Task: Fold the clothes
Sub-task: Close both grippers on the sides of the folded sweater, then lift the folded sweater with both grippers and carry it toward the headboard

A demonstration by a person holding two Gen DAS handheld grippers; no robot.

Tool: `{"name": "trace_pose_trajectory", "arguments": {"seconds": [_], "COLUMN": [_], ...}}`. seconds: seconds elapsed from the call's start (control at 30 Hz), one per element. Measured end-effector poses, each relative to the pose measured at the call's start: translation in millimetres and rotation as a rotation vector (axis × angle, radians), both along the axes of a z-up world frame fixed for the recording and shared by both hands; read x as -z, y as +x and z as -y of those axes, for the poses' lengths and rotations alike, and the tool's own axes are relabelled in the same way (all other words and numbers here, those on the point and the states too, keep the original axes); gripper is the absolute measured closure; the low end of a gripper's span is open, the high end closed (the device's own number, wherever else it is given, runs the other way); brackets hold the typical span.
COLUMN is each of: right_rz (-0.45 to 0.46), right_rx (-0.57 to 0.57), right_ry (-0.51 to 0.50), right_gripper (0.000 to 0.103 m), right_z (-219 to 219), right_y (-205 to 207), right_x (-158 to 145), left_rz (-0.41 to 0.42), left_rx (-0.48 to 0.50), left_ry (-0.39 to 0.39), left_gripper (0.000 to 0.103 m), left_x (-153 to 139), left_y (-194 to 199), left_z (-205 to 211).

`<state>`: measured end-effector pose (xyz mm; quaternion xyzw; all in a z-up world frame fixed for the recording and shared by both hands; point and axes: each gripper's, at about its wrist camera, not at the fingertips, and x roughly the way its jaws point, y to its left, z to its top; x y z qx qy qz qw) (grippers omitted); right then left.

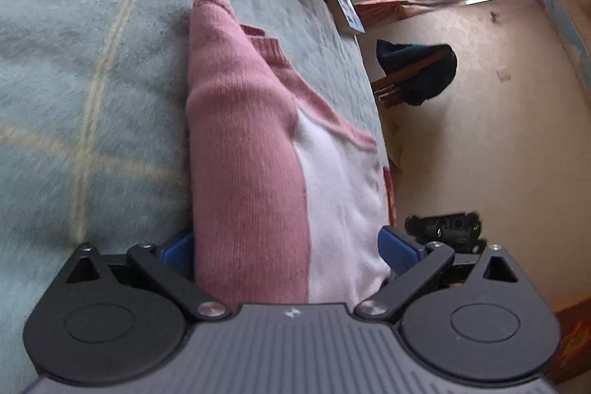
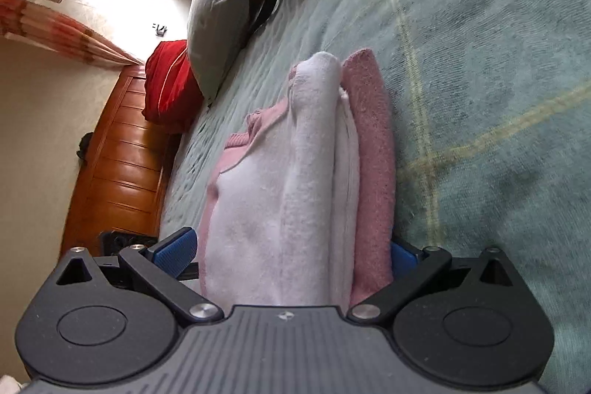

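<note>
One folded sweater (image 1: 251, 143), two hand-held grippers (image 1: 288, 246)

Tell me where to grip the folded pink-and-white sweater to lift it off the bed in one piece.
Grip the sweater at its two opposite ends, jaws spanning the whole stacked thickness, coming in level with the blanket. The layers are loose, so clamping all of them should keep the fold. Both the left gripper and right gripper already straddle it.

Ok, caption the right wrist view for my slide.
Right gripper clamps a folded pink-and-white sweater on a green blanket.
</note>
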<state>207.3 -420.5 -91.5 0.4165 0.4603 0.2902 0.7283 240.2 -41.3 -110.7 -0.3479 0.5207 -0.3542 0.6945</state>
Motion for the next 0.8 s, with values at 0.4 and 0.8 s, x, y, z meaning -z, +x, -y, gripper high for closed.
{"name": "trace_pose_trajectory", "arguments": {"seconds": [0.4,0.8], "right_rz": [0.035,0.052], "right_rx": [-0.040,-0.020], "right_ry": [0.072,0.153], "right_gripper": [0.000,0.000], "right_z": [0,-3], "right_y": [-3,-1], "right_x": [4,-8], "left_rz": [0.003,-0.028], "left_rx": [0.019,-0.023], "left_ry": [-0.047,-0.108], "left_gripper": [0.003,0.002], "left_x": [4,-13], "left_y": [7,15], "left_z": [6,11]}}
